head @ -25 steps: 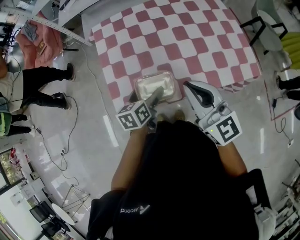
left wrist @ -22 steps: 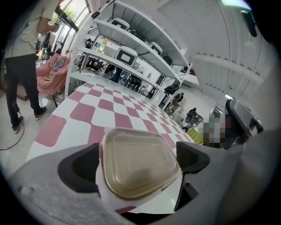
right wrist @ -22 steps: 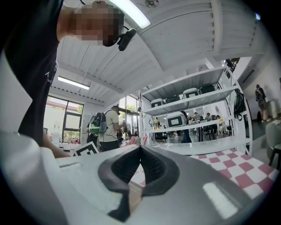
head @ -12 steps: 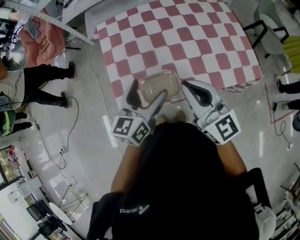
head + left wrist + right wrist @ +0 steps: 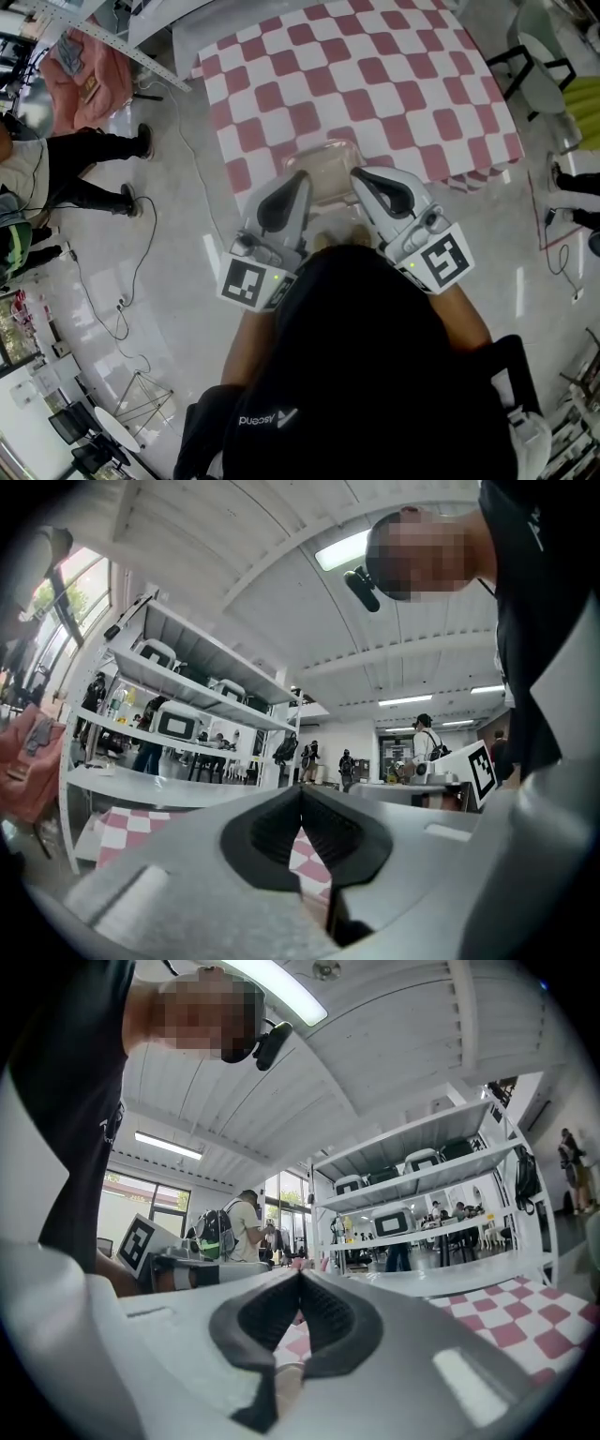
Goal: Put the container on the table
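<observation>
A clear plastic container (image 5: 328, 161) hangs over the near edge of the table (image 5: 375, 75), which has a pink and white checked cloth. It sits between my two grippers. My left gripper (image 5: 300, 176) is closing fully, and its tips meet on the container's left rim. My right gripper (image 5: 356, 173) is shut on the right rim. In the left gripper view the left gripper (image 5: 300, 794) has its dark pads pressed together, with checked cloth beyond. The right gripper view shows the right gripper (image 5: 300, 1274) the same way. The thin rim cannot be made out in either gripper view.
People (image 5: 84, 169) stand on the shiny floor at the left, near trailing cables (image 5: 141, 272) and a pink cloth (image 5: 89, 70). A black chair (image 5: 525, 52) stands at the table's right. Shelves with white appliances (image 5: 178, 724) line the far side.
My left gripper was wide open beside the container. It has risen, rolled upright and closed at the container's left rim. The right gripper and container shifted slightly left.
</observation>
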`<state>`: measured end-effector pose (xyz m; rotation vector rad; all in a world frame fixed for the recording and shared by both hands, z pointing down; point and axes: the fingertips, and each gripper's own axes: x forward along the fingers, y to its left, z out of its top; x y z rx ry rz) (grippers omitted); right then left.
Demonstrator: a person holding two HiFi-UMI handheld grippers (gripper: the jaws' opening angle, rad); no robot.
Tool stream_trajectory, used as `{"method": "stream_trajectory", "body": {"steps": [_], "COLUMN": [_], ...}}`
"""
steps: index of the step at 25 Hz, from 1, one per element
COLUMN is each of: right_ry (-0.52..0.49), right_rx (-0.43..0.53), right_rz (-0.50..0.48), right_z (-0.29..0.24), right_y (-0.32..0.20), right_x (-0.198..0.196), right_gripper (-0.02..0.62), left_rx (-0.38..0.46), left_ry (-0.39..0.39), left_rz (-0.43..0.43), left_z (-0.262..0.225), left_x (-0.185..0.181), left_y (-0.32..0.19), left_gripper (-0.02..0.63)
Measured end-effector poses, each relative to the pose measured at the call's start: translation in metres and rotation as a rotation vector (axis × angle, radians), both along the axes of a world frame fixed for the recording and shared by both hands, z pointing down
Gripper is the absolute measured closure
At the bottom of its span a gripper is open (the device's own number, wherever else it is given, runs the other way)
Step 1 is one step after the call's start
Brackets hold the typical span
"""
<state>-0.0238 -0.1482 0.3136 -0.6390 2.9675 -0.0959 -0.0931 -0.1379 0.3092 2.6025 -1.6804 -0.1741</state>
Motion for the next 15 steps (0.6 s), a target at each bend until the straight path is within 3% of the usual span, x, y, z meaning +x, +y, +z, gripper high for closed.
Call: {"method": "stream_trajectory", "body": {"steps": [15], "right_ry": [0.022], "right_rx": [-0.001], "right_rz": [0.042], "right_z": [0.0054], "right_y": [0.0015], "right_x": [0.0022], "right_gripper": [0.592], "left_rx": [-0.007], "left_ry": [0.011], "left_rz": [0.050], "left_z": [0.0072], "left_x": [0.0082], "left_y": [0.0005], "left_gripper": [0.595]}}
